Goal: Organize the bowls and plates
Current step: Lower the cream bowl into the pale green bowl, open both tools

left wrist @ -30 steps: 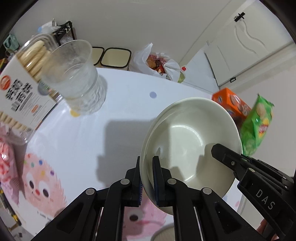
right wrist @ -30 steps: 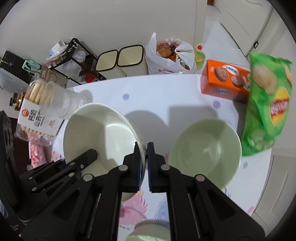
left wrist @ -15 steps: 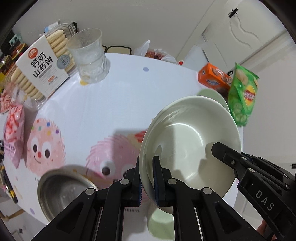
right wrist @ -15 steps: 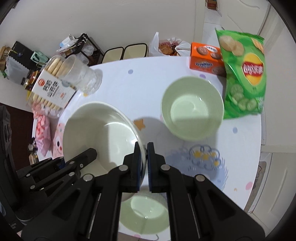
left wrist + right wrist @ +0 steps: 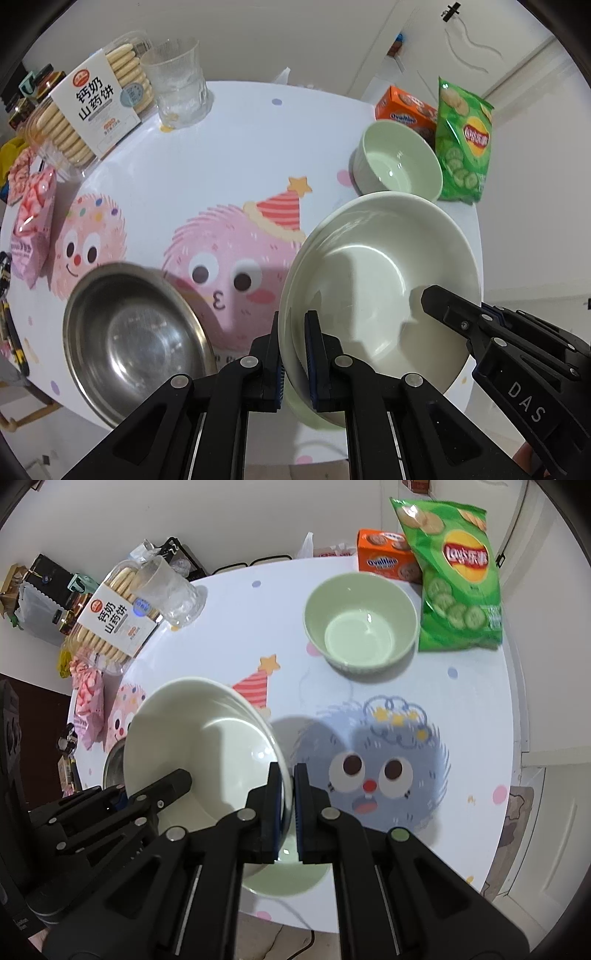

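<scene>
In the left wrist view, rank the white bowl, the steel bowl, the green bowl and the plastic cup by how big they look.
1. White bowl, held close to the camera, so its lead may be nearness.
2. Steel bowl, also near.
3. Green bowl, farther off.
4. Plastic cup, farthest, so its true size is unsure.

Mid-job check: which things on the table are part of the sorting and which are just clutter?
Job: white bowl, clamped at opposite rims by left gripper and right gripper; green bowl; steel bowl; second green dish below.

Clutter: chips, orange box, biscuits, cup, pink packets.
</scene>
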`<state>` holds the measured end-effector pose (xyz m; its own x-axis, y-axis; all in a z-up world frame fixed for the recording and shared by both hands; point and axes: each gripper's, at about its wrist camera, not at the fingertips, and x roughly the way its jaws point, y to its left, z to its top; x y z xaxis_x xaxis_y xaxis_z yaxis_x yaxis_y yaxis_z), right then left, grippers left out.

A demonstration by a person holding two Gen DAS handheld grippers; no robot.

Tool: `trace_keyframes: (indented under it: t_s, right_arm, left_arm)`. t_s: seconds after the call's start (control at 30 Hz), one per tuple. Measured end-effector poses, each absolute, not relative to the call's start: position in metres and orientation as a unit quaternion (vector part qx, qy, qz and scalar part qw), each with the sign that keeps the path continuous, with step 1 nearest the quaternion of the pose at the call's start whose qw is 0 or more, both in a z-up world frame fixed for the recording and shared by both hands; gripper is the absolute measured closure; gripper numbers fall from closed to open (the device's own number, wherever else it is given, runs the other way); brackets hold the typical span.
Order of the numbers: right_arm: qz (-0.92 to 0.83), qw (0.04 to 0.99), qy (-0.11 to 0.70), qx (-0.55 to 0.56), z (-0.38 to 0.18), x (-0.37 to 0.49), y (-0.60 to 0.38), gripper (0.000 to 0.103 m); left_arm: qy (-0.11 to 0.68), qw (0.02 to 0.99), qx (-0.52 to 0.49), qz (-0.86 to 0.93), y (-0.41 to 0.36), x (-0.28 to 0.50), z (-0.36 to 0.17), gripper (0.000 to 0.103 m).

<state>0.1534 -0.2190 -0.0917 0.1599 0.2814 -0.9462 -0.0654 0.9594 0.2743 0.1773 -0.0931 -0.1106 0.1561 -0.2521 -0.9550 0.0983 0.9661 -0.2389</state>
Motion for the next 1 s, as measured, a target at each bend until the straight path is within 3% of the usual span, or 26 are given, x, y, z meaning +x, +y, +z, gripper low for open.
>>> trace_keyframes:
  t_s: [1.0]
  right_arm:
    - [0.110,0.742,0.658,0.067,-0.127,0.090,-0.228,0.094]
  left_arm:
    - [0.645,0.755,0.009,-0.114,-0.115,0.126,-0.144,0.094]
